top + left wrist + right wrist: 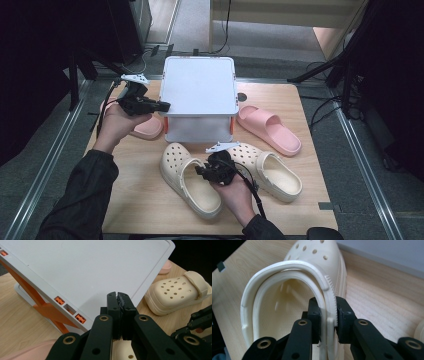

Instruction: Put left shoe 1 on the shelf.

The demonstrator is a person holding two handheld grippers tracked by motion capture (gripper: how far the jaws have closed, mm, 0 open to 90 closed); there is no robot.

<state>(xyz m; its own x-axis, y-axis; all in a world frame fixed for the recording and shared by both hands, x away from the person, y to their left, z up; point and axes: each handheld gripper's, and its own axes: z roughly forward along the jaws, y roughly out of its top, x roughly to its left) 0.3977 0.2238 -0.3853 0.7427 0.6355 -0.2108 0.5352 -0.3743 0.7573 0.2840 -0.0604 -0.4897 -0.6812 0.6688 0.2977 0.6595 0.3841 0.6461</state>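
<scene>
Nearest the person, at about 6 o'clock on the wooden table [310, 210], the right gripper [202, 171] has its jaws clamped on the side wall of a cream clog [187, 180], one jaw inside the shoe's opening and one outside (the right gripper view shows the rim [328, 302] squeezed between them). That clog lies flat with its perforated toe pointing toward 11 o'clock. Just beside it toward 3 o'clock lies the second cream clog [270, 170]. Farther off, at 12 o'clock, stands a white storage box [200, 100] with orange latches and its lid on. The left gripper [164, 106] hangs at the box's 9 o'clock edge, jaws pressed together on nothing. A pink slide [270, 129] lies at 2 o'clock, another pink slide [147, 127] under the left hand.
</scene>
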